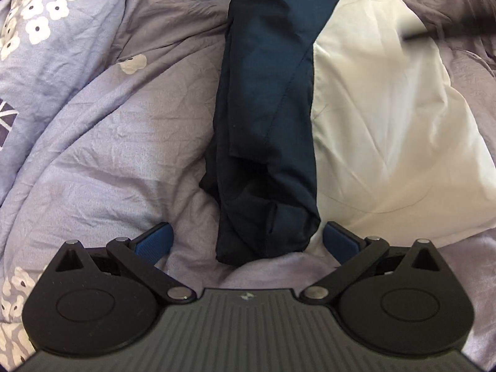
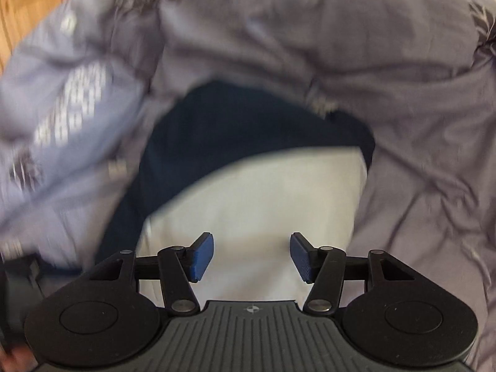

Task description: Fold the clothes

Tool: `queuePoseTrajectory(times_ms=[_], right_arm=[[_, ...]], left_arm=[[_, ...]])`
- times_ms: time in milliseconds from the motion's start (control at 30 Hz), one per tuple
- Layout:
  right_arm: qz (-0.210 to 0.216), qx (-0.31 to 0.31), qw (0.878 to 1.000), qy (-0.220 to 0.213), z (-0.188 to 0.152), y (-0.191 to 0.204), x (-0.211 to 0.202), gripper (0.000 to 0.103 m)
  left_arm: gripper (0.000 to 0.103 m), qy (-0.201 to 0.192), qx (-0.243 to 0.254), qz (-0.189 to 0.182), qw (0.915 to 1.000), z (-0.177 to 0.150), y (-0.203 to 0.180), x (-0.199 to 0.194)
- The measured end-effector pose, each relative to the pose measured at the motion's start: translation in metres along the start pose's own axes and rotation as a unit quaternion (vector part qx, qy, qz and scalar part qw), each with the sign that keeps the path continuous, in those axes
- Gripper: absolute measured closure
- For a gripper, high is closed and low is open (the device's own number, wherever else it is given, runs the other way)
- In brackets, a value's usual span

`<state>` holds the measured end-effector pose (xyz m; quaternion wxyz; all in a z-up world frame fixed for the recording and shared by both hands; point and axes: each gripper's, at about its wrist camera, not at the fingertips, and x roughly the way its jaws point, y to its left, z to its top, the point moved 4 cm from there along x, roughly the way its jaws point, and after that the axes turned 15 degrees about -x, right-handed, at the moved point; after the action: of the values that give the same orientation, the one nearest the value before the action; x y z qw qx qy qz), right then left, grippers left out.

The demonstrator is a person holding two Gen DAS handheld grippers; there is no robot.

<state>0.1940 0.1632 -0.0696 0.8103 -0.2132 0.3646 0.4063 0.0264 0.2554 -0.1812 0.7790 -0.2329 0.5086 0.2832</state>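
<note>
Left gripper (image 1: pixel 247 238): jaws stand wide, straddling the folded end of the navy garment (image 1: pixel 266 130), which fills most of the gap between them; open lilac duvet (image 1: pixel 130 142) lies clear to its left; the cream garment (image 1: pixel 387 117) borders the right side; a flowered pillow (image 1: pixel 55 15) rises at far left. Right gripper (image 2: pixel 251 257): nothing between the jaws, cream cloth below; rumpled duvet ridges beyond.

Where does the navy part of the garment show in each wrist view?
Left wrist: navy part, a long strip down the centre, its end between the open pads.
Right wrist: navy part, a blurred arc at mid-frame, above the white.
Shared landmark: white panel bordering it.
</note>
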Motion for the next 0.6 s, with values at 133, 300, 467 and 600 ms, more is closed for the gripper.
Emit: queuePoseTrajectory(times_ms=[133,300,467,600], right_arm=[[-0.003,0.006,1.000,-0.012,0.036,-0.003,0.048,0.043],[-0.025,-0.006,0.998,0.065,0.035,0.019,0.128,0.012],[-0.020,-0.027,0.999,0.040,0.049,0.031,0.109,0.014],[-0.001,0.006,1.000,-0.008,0.039,0.026,0.063,0.014]], left_arm=[[0.000,-0.001,0.001,-0.007,1.0000,-0.002,0.002,-0.002],[0.000,-0.003,-0.006,-0.020,0.9998,-0.005,0.007,-0.005],[0.000,-0.004,0.001,-0.017,0.9998,-0.006,0.007,-0.007],[0.000,-0.003,-0.001,-0.018,0.9998,-0.006,0.006,-0.008]])
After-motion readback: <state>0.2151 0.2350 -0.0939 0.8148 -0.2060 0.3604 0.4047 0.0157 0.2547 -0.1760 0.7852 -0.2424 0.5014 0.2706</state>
